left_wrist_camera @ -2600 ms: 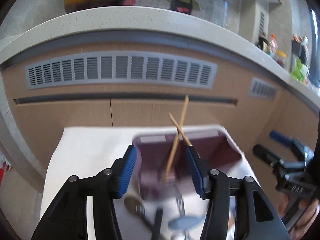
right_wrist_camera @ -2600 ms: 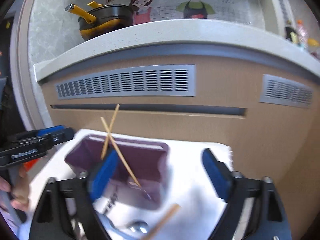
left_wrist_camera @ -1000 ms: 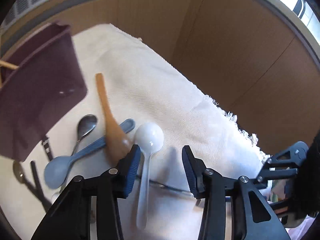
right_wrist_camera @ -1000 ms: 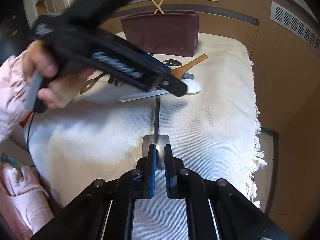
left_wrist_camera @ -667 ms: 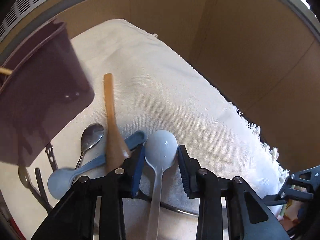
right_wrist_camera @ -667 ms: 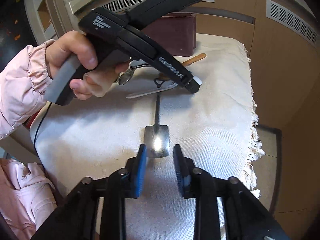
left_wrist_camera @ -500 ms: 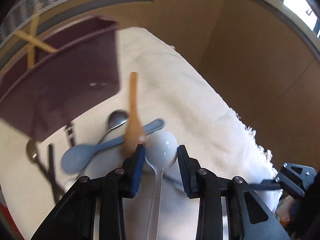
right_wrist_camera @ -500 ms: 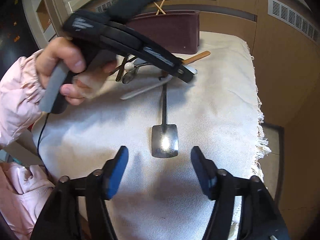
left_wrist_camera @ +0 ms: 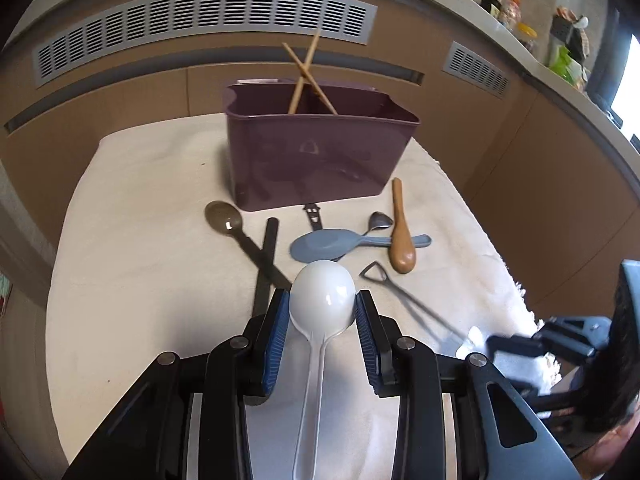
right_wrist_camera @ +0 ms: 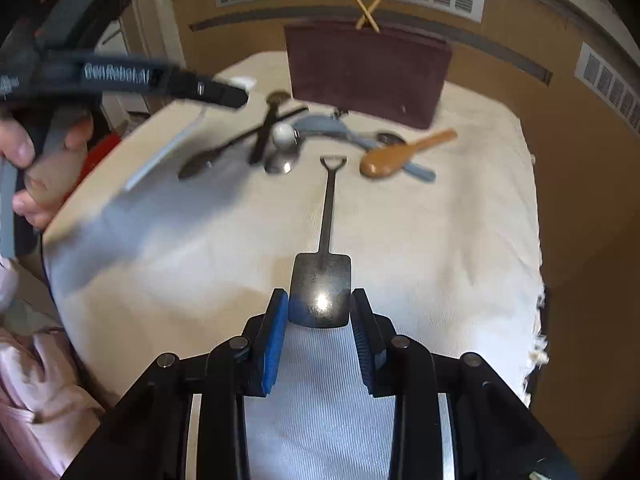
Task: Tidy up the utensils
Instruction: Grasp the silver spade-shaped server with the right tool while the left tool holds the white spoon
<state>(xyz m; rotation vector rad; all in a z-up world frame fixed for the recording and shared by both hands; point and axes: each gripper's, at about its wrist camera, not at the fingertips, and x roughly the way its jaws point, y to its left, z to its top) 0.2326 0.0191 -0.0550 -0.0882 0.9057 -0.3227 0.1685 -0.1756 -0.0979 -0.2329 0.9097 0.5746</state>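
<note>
My left gripper is shut on the bowl of a white plastic spoon and holds it above the cloth; the spoon also shows in the right wrist view. My right gripper has its jaws around the blade of a small metal shovel-shaped spoon lying on the cloth; the pads sit at the blade's edges. A purple utensil box with two wooden chopsticks crossed inside stands at the back. A wooden spoon, a blue-grey spoon, a brown spoon and other utensils lie before it.
A cream cloth covers the small table, with a fringed edge on the right. Wooden cabinet fronts with grey vents rise behind. The person's left hand holds the left gripper over the cloth's left side.
My left gripper has lifted the white spoon and swung to face the purple box. My right gripper, wide open half a second ago, has narrowed around the shovel spoon's blade.
</note>
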